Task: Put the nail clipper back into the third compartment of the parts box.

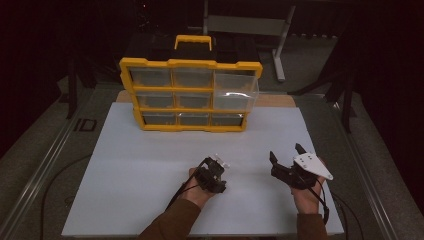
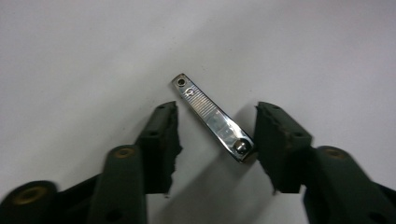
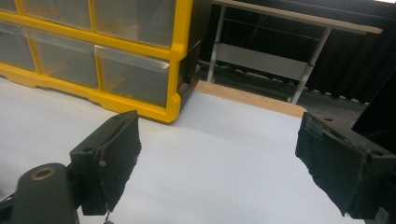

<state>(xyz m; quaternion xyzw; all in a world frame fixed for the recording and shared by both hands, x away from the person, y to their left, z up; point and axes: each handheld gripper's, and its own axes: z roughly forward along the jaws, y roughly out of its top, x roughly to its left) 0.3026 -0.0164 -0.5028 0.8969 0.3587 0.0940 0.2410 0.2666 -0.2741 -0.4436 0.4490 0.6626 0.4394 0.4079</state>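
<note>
You're at a white board (image 1: 150, 165) laid on a table, wood edge (image 3: 252, 99) showing at the far side. A yellow drawer cabinet (image 1: 190, 64) with clear drawers and a black top handle stands at the board's far end. Grey floor (image 1: 40, 135) around you, with a metal rail (image 1: 45, 160) running along the left. Behind the cabinet, a metal-legged bench (image 1: 250, 25). The room beyond it is dark, black curtain (image 3: 345, 60) at the back. Light is dim, falling mostly on the board.
</note>
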